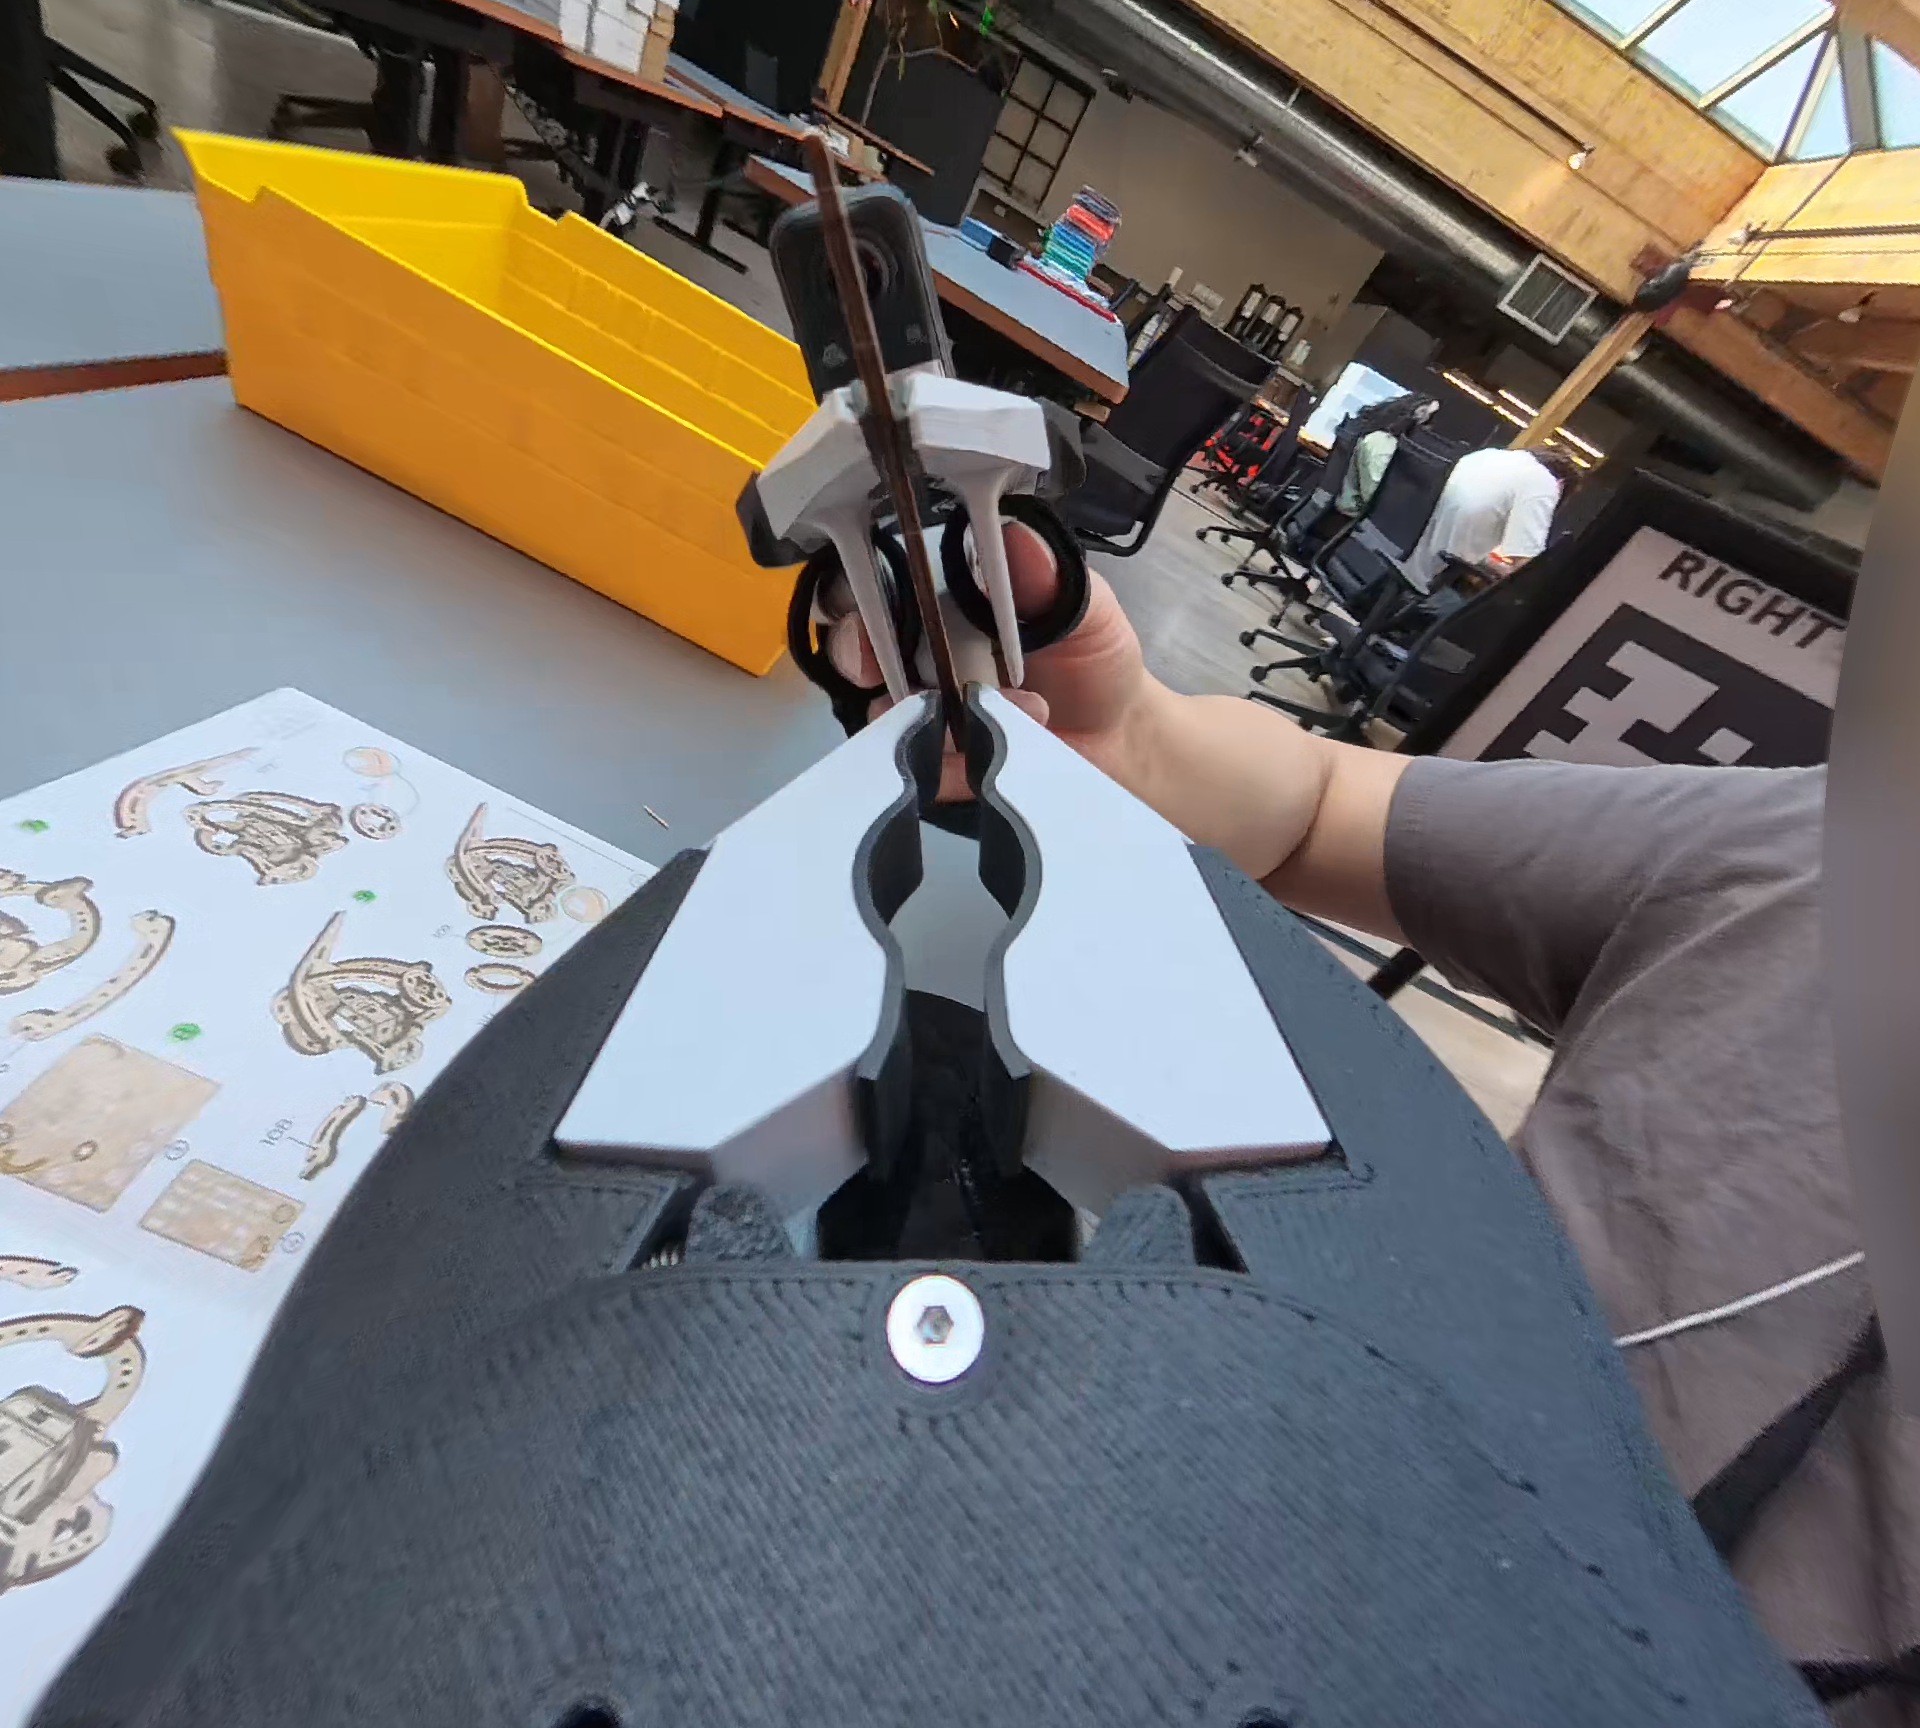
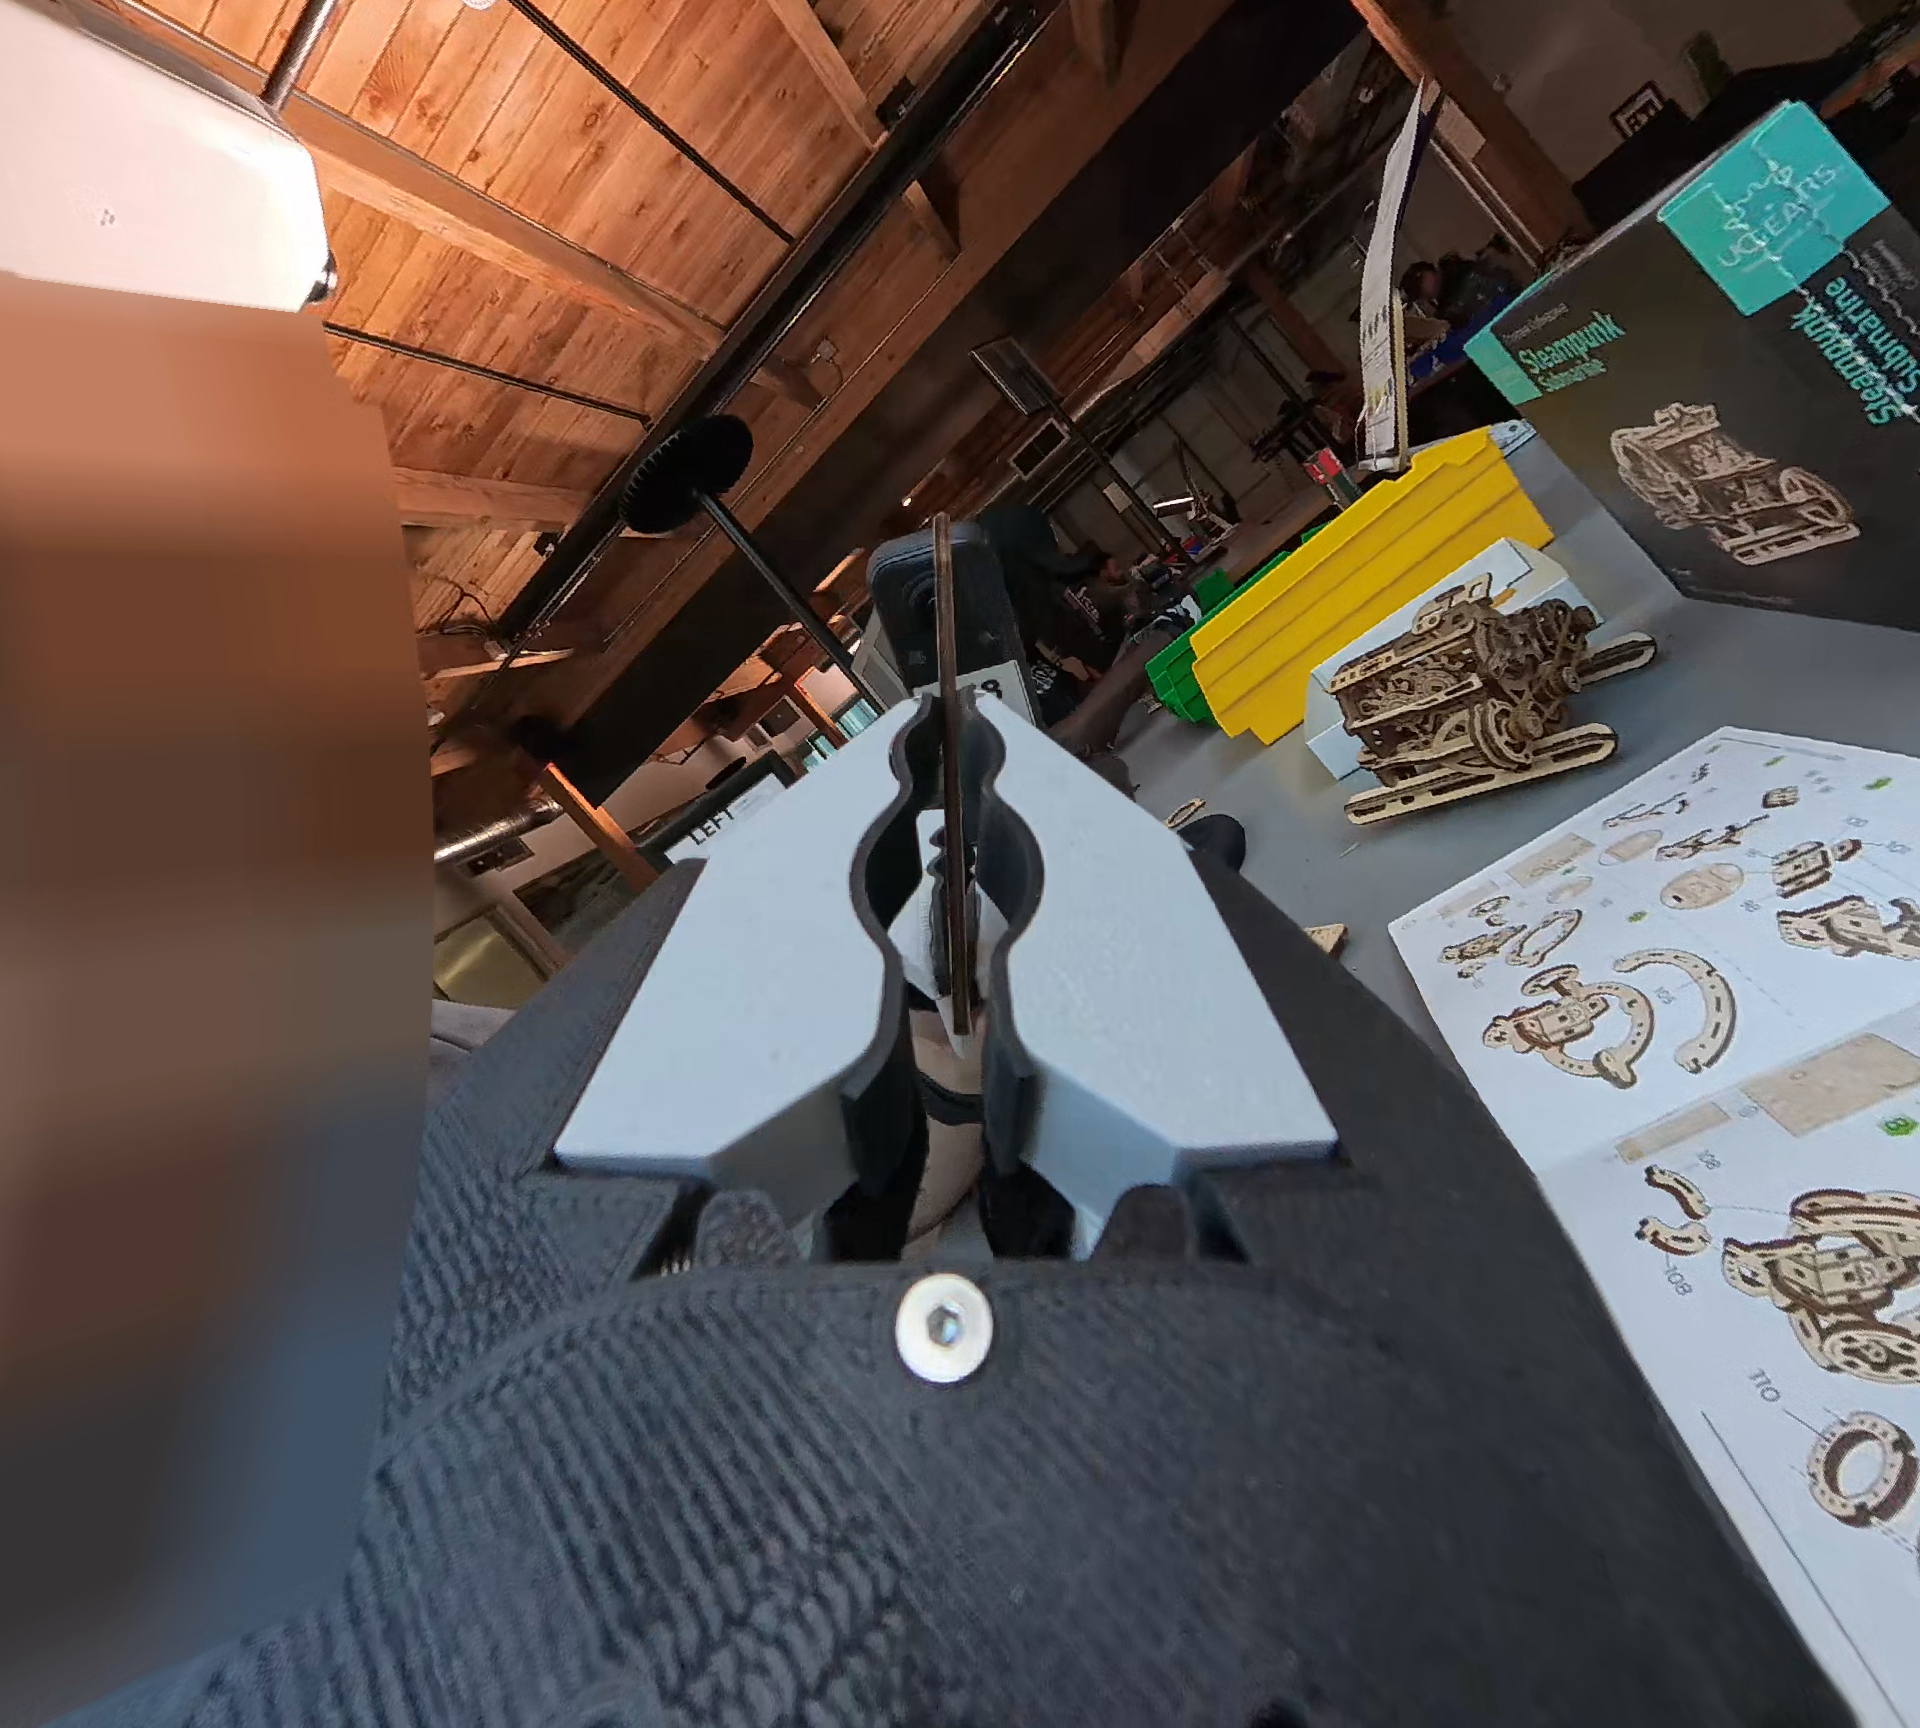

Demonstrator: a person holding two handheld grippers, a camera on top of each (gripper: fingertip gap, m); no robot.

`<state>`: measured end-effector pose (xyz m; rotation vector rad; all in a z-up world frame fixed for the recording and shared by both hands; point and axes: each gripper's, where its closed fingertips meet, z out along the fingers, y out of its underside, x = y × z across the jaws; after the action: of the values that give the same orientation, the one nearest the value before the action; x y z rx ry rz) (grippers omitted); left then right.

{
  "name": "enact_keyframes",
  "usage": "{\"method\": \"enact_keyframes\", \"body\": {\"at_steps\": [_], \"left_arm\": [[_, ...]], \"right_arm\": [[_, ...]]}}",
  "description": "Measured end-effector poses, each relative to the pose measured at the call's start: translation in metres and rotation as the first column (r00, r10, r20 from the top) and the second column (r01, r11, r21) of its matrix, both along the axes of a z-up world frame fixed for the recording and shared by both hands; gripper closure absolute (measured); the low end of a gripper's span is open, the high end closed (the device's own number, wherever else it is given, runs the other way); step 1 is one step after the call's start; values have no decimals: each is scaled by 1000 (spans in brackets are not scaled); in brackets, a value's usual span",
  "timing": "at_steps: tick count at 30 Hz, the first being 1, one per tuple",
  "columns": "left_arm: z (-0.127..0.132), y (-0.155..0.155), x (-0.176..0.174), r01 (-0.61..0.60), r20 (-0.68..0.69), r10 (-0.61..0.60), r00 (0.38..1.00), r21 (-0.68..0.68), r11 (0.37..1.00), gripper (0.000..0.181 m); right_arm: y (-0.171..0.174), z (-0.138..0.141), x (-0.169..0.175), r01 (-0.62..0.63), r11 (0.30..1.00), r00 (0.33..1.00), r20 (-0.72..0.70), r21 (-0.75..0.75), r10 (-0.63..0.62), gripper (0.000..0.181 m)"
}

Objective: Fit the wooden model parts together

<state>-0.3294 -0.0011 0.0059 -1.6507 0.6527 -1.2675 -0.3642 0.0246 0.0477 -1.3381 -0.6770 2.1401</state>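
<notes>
Tongs face each other above the table (image 1: 312,535), both clamped on one thin wooden sheet part (image 1: 883,452), seen edge-on. Left tongs (image 1: 951,710) grip its near end; right tongs (image 2: 948,728) grip the opposite end. Instruction sheet (image 2: 1662,1003) and assembled wooden model (image 2: 1475,691) lie on the table beside yellow bins (image 2: 1351,598).

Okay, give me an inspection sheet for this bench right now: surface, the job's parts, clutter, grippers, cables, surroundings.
Surface: grey table.
Job's things: thin wooden part held edge-on between both grippers; assembled wooden model; instruction sheet.
Clutter: yellow bin; dark kit box.
Grippers: left gripper shut on the part; right gripper shut on it too.
Cables: nothing seen.
Surroundings: open workshop, office chairs, wooden ceiling.
</notes>
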Motion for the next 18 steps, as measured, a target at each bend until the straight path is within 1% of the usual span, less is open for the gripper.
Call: {"method": "enact_keyframes", "body": {"at_steps": [1, 2, 3, 4, 5, 6, 7, 8, 9, 10, 11, 12, 13, 14, 15, 16, 17, 18], "left_arm": [[-1, -1, 0, 34, 2, -34, 999, -41, 999, 181], [-3, -5, 0, 85, -11, -87, 996, -82, 993, 181], [-7, -13, 0, 151, -49, -159, 986, -131, 980, 181], [-15, -19, -2, 196, -120, -220, 968, -185, 963, 181], [-23, -20, -6, 194, -212, -239, 948, -212, 958, 181], [-31, -21, -11, 189, -319, -254, 913, -219, 957, 181], [-37, -21, -17, 186, -420, -261, 869, -212, 959, 181], [-42, -23, -21, 191, -508, -272, 817, -206, 960, 181], [-47, -26, -25, 201, -584, -291, 758, -214, 956, 181], [-52, -28, -29, 209, -651, -306, 695, -224, 952, 181], [-55, -29, -30, 223, -701, -311, 641, -218, 950, 181], [-55, -32, -29, 254, -730, -320, 604, -204, 945, 181], [-57, -35, -27, 282, -750, -328, 574, -196, 939, 181], [-59, -35, -25, 292, -769, -324, 551, -186, 938, 181], [-61, -37, -23, 305, -781, -326, 533, -183, 935, 181], [-64, -39, -20, 319, -788, -334, 517, -184, 930, 181], [-67, -40, -19, 325, -799, -332, 501, -182, 928, 181], [-69, -39, -19, 325, -811, -324, 487, -176, 929, 181]], "right_arm": [[-2, 0, 2, -6, 999, 1000, 13, 50, 6, 181], [-7, -1, 4, -45, 989, 999, 28, 142, 41, 180], [-14, -7, 8, -109, 962, 992, 85, 249, 90, 179], [-21, -19, 13, -192, 917, 975, 175, 351, 137, 174], [-28, -32, 19, -276, 866, 947, 271, 418, 171, 151], [-30, -40, 22, -318, 832, 926, 338, 455, 169, 142], [-35, -45, 26, -350, 798, 913, 371, 491, 172, 138], [-35, -50, 26, -355, 771, 903, 408, 528, 136, 132], [-31, -55, 24, -345, 739, 893, 444, 578, 69, 116], [-29, -57, 24, -336, 697, 889, 458, 634, 12, 107], [-27, -58, 24, -322, 644, 890, 453, 694, -44, 105], [-28, -57, 25, -306, 591, 898, 432, 747, -81, 105], [-31, -57, 24, -298, 572, 907, 414, 764, -80, 107], [-37, -59, 23, -320, 595, 906, 422, 737, -35, 112], [-44, -64, 22, -367, 630, 892, 452, 685, 28, 121], [-51, -70, 22, -419, 648, 871, 483, 636, 89, 134], [-54, -76, 21, -455, 653, 853, 507, 606, 124, 145], [-54, -81, 19, -463, 655, 844, 522, 597, 122, 152]]}}
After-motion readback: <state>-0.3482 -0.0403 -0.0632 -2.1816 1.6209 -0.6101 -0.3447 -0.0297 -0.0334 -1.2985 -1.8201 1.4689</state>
